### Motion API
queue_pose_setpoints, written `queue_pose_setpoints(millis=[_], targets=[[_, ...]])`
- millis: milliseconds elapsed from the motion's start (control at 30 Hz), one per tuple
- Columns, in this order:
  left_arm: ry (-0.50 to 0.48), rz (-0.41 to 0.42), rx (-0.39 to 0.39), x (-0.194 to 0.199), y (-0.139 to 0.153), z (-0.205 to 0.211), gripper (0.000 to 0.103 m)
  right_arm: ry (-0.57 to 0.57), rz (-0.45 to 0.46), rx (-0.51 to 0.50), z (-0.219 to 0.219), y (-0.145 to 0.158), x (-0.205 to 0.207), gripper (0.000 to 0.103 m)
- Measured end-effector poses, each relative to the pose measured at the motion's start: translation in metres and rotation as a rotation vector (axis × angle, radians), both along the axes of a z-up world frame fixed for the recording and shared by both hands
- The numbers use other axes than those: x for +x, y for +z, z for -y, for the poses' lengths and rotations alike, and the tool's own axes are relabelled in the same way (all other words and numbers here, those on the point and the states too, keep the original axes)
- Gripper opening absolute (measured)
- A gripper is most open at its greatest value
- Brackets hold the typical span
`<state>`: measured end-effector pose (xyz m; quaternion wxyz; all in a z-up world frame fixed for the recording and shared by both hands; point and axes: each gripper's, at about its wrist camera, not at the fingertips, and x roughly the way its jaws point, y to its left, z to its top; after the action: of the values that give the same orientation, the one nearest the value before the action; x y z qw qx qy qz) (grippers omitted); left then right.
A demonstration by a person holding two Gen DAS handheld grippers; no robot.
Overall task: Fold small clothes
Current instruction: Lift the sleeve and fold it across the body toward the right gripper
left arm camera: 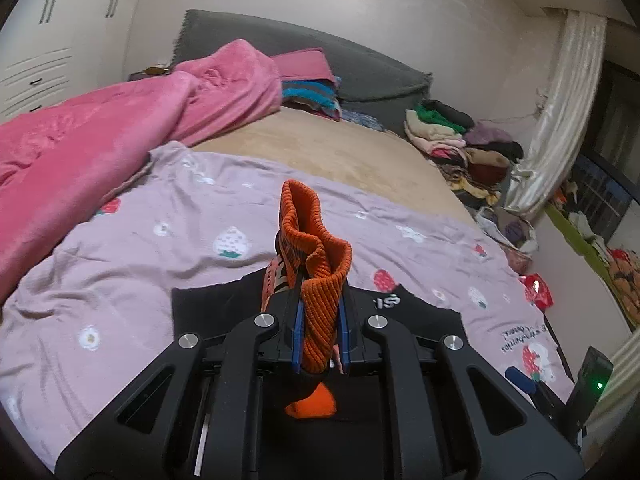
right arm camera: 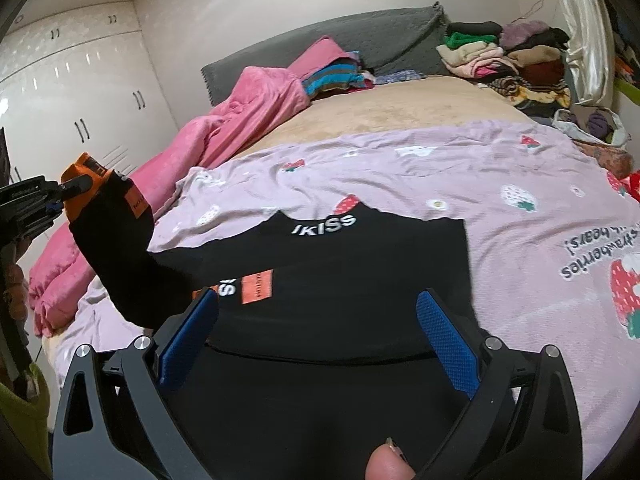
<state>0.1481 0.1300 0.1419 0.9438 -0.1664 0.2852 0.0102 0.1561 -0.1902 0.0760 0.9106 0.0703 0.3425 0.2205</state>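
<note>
Orange cuff (left arm camera: 320,280) clamped in left hand-held gripper (left arm camera: 320,332) (sleeve lifted).

Ribbed orange knit cuff (left arm camera: 320,280) bunches thick and coarse between the left gripper (left arm camera: 320,332)'s textured blue pads (left arm camera: 297,332); matt black plastic arms carry shiny metal rivets (left arm camera: 267,320). The black garment (right arm camera: 340,280) looks smooth, flat cloth; lilac sheet (right arm camera: 460,184) soft, creased cotton, pink blanket (left arm camera: 100,132) plush fleece, wardrobe doors (right arm camera: 80,92) glossy

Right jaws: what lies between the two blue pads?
The black garment, flat on the strawberry sheet; the right gripper is open over it, pads not touching, as the right wrist view shows.
</note>
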Motion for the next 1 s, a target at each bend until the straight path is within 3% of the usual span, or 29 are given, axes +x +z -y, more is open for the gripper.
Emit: queue_pose_setpoints(millis=[567, 1000], targets=[[-0.187, -0.020, -0.002, 0.017, -0.023, 0.072, 0.006, -0.133, -0.003, -0.009, 0.060, -0.003, -0.005, 0.099], [-0.383, -0.138, -0.011, 0.037, -0.082, 0.130, 0.006, -0.185, -0.027, -0.043, 0.079, -0.014, -0.003, 0.099]])
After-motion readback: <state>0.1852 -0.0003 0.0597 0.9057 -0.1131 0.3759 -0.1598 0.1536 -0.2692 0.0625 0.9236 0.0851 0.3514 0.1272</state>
